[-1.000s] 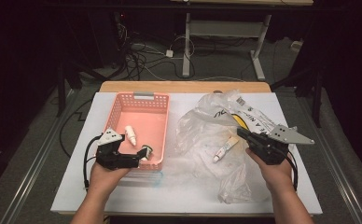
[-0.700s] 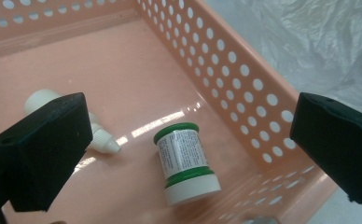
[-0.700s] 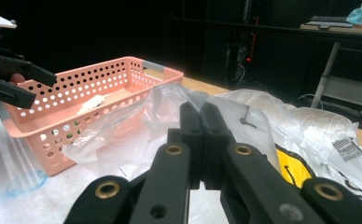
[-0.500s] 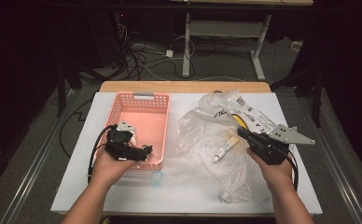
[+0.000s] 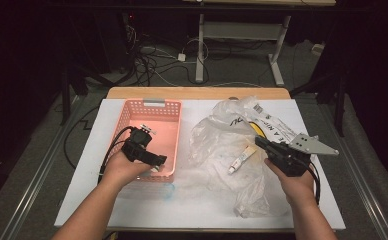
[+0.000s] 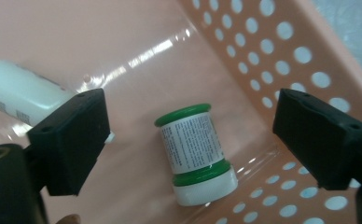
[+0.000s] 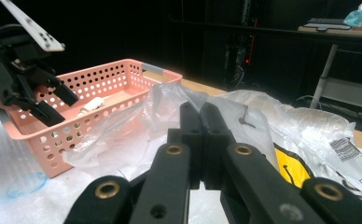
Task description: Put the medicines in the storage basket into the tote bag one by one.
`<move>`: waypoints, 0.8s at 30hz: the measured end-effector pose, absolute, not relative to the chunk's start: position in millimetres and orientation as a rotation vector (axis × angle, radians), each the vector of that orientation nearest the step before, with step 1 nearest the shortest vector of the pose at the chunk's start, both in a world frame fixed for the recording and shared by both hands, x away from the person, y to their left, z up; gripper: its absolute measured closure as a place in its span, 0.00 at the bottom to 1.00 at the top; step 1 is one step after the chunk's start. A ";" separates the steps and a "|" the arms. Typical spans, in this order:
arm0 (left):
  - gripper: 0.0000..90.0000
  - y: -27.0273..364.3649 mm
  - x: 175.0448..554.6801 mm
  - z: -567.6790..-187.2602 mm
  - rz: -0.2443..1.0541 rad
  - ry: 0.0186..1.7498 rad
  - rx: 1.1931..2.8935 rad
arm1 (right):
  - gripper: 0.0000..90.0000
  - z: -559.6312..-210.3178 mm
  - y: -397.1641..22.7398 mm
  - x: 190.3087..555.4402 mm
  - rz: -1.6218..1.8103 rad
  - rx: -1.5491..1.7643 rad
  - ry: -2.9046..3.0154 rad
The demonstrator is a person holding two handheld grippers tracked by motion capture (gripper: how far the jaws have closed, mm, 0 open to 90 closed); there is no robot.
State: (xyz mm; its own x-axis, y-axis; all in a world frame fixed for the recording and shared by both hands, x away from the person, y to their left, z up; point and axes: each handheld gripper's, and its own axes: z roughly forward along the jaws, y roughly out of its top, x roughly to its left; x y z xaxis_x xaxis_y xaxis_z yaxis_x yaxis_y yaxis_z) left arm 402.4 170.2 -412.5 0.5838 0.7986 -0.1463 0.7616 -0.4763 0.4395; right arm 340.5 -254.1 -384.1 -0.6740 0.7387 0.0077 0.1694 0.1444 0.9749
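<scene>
A small white jar with green bands [image 6: 195,156] lies on its side on the floor of the pink perforated basket [image 5: 132,112], near a corner. My left gripper [image 6: 193,135] hovers over it, open, with one jaw on each side and neither touching. A white tube [image 6: 16,93] lies beside the left jaw. In the high view the left gripper [image 5: 156,163] points down into the basket's near right corner. My right gripper [image 7: 200,109] is shut on nothing, and in the high view the right gripper [image 5: 261,144] sits at the right edge of a crumpled clear plastic bag [image 5: 222,145].
A small white stick-shaped tube [image 5: 241,160] lies on the bag. Printed white and yellow packaging [image 5: 262,122] sits under the bag's far side. The white table top [image 5: 82,200] has a blue mark [image 5: 169,192] in front of the basket. Table legs and cables stand beyond the table.
My left gripper has swung over the basket and tipped down into its near right corner. The right gripper and the bag have stayed put.
</scene>
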 end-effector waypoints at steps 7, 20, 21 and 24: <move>0.19 167.5 414.7 -420.0 -0.033 1.356 2.424 | 1.00 -383.7 -253.9 340.4 1.563 0.862 1.942; 0.37 158.7 431.4 -432.5 -0.201 1.451 2.555 | 1.00 -383.6 -254.8 340.0 1.566 0.863 1.939; 0.39 158.6 432.0 -432.9 -0.202 1.457 2.559 | 1.00 -383.6 -254.8 340.0 1.566 0.864 1.940; 0.44 157.9 432.4 -433.8 -0.209 1.460 2.564 | 1.00 -383.8 -255.2 340.1 1.566 0.865 1.939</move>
State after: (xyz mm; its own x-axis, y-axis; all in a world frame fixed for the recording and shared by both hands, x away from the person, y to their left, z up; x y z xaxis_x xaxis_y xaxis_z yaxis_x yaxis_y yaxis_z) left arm 432.4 157.9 -433.8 0.5069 0.8355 -0.2120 0.8615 -0.4999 0.0893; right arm 340.1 -255.2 -383.8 -0.6742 0.7385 0.0106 0.1658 0.1374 0.9765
